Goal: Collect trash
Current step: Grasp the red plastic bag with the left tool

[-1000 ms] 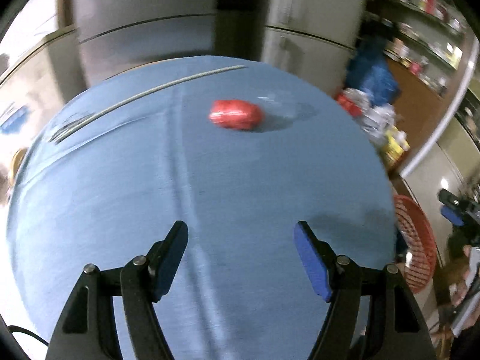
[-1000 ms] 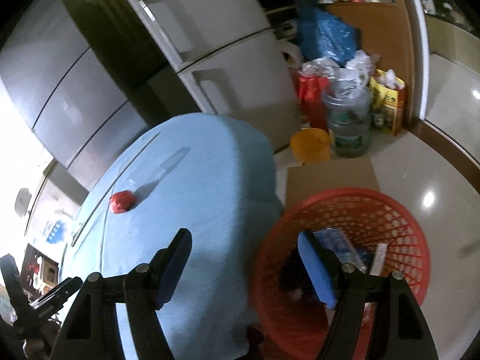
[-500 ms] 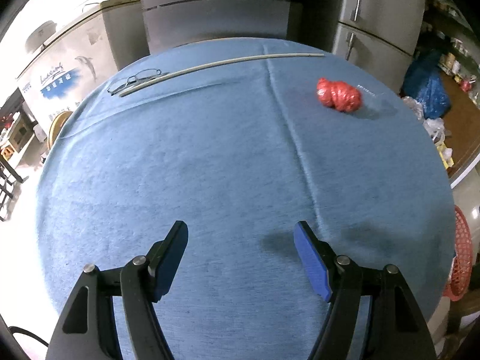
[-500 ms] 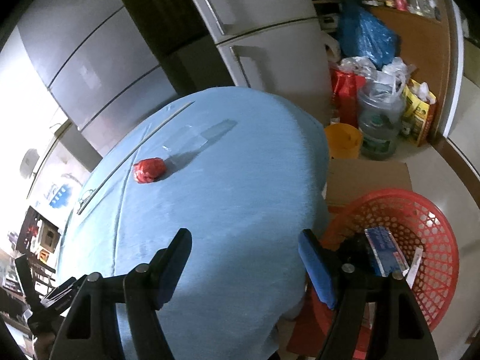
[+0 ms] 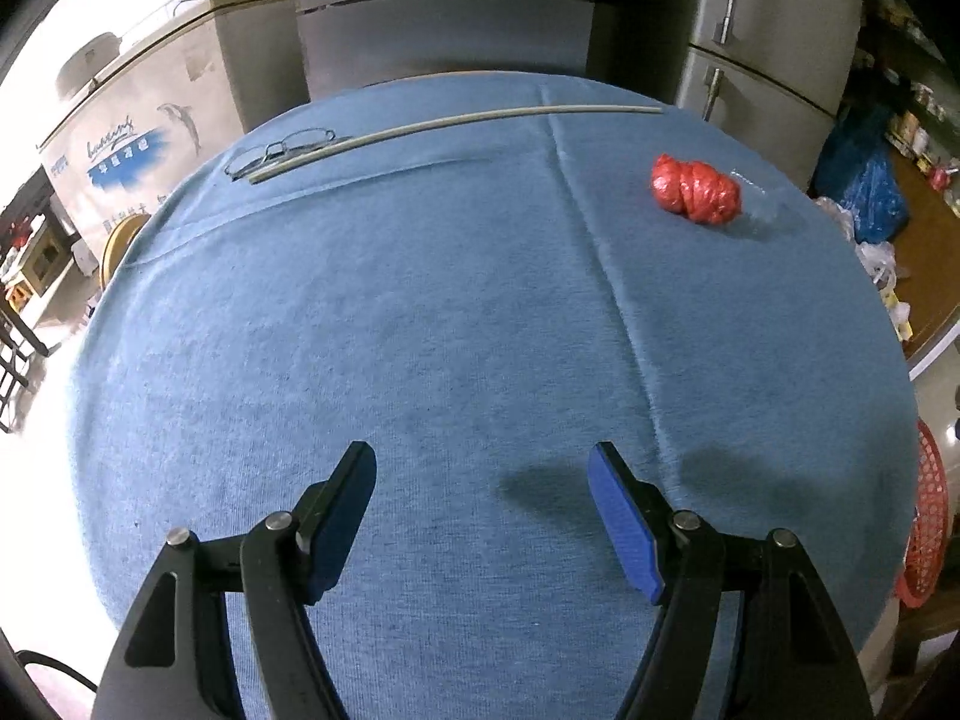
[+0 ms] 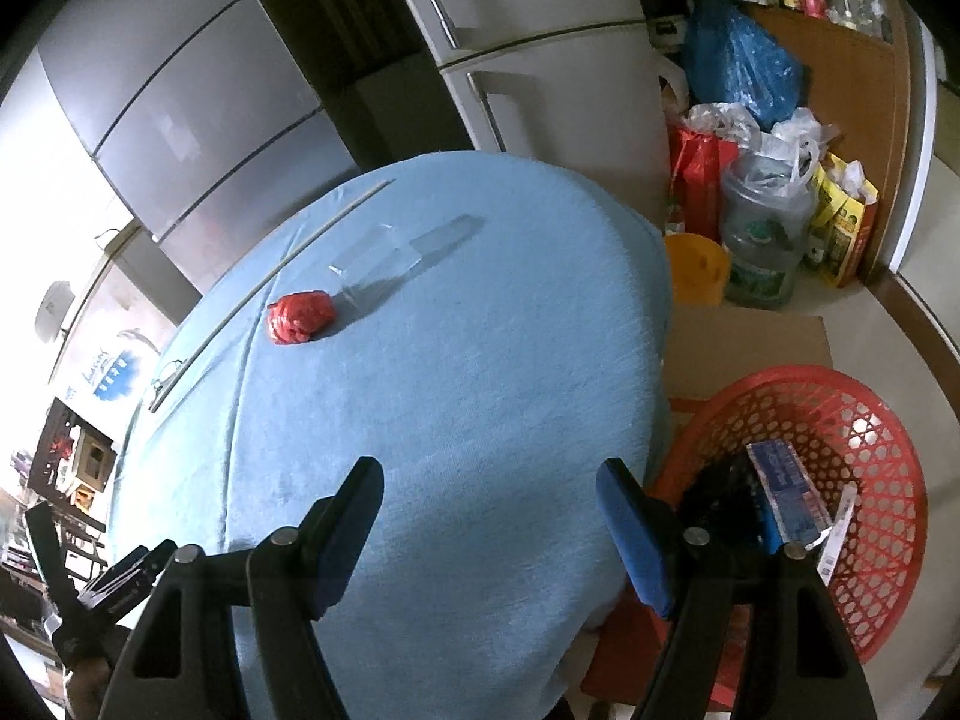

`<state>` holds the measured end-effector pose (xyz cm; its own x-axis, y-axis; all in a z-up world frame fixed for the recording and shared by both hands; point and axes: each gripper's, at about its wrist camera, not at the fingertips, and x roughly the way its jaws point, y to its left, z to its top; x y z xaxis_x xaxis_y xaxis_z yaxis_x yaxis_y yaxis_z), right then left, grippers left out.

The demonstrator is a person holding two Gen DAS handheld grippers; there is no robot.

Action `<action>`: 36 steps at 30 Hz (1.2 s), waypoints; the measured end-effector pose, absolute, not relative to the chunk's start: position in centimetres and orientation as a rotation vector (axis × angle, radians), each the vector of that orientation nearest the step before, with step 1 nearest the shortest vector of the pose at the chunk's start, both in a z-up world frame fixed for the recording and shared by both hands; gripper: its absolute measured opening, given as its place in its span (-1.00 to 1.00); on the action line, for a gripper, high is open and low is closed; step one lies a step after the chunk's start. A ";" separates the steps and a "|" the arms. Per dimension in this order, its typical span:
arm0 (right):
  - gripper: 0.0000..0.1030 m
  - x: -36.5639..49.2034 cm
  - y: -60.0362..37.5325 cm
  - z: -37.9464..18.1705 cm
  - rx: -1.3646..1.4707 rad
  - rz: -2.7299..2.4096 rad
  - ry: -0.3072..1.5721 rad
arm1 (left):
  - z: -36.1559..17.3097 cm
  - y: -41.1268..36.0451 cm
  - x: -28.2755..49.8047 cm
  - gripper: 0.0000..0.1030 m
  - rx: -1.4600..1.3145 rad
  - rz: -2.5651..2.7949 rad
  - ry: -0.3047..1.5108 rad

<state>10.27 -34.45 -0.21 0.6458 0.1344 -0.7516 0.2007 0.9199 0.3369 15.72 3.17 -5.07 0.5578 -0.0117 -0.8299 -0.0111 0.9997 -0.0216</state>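
We count 1 crumpled red wrapper (image 5: 696, 189), glossy and knotted, at 1 o'clock on the blue-clothed bench (image 5: 420, 330), touching 1 clear plastic piece (image 6: 375, 255). 1 red basket (image 6: 864, 420) sits at the bench's 4 o'clock edge. The left claw (image 5: 483, 474) and right claw (image 6: 489, 486) gape apart over bare cloth.

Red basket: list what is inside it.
The red basket holds a blue-and-white packet, a white strip and something dark; the right gripper hides its near side.

left gripper (image 5: 482, 510): jaws wide, empty | right gripper (image 6: 489, 525): jaws wide, empty
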 end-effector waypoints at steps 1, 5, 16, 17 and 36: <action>0.49 10.3 -34.2 -0.4 0.416 -0.033 0.877 | -4.9 3.0 15.7 0.43 -0.021 -0.006 0.978; 0.49 10.4 -33.1 -1.3 0.414 -0.007 0.895 | -4.2 2.1 15.7 0.43 -0.031 -0.045 0.965; 0.49 12.1 -30.8 -3.0 0.410 0.066 0.932 | -2.5 -2.2 18.8 0.43 -0.009 -0.160 0.930; 0.49 12.4 -30.6 -3.0 0.405 0.070 0.932 | -2.4 -2.7 19.4 0.43 -0.016 -0.173 0.929; 0.49 14.5 -33.4 -4.9 0.444 0.009 0.987 | -5.1 -12.7 35.0 0.45 -0.110 -0.222 1.007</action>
